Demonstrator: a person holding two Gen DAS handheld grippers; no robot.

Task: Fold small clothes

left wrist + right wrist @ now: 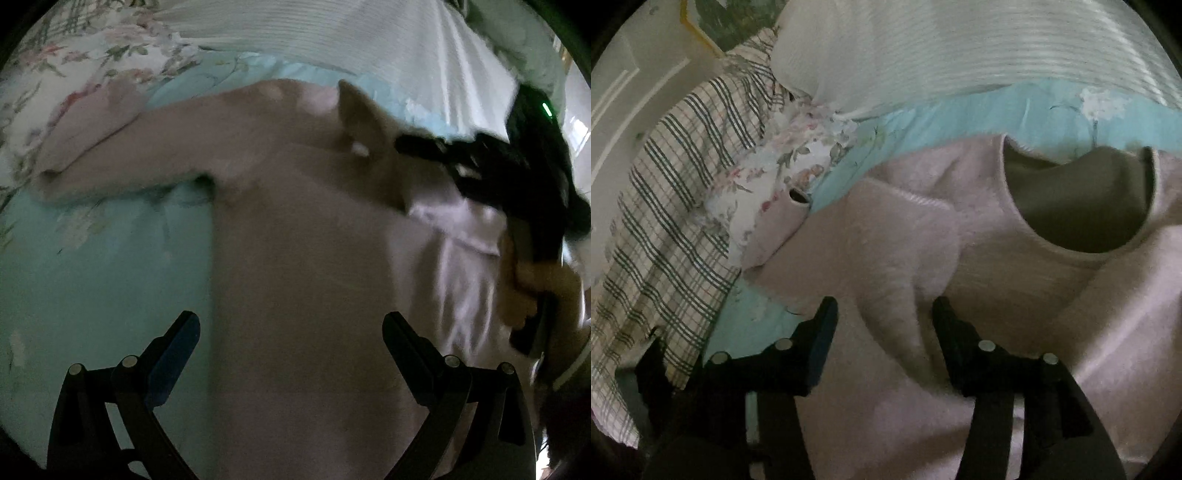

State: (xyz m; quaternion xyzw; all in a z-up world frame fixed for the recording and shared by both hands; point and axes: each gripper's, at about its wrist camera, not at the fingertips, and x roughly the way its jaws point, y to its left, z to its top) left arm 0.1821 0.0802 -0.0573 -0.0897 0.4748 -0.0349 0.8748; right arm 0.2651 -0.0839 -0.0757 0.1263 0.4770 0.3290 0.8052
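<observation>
A pale pink fuzzy sweater [314, 240] lies spread on the bed, one sleeve [110, 155] stretched out to the left. My left gripper [291, 321] hovers open and wide over the sweater's body, holding nothing. In the right wrist view the sweater [997, 280] shows its round neck opening [1082, 206]. My right gripper [885, 306] stands open astride a raised ridge of the pink fabric, and its pads do not press on it. From the left wrist view the right gripper [413, 147] appears blurred at the sweater's upper right, held by a hand [532, 288].
A teal floral bedsheet [92, 277] [960, 114] lies under the sweater. A white ribbed blanket [332, 37] [960, 44] is bunched beyond it. A floral pillow [768, 177] and a green-checked cloth [665, 206] sit to the left in the right wrist view.
</observation>
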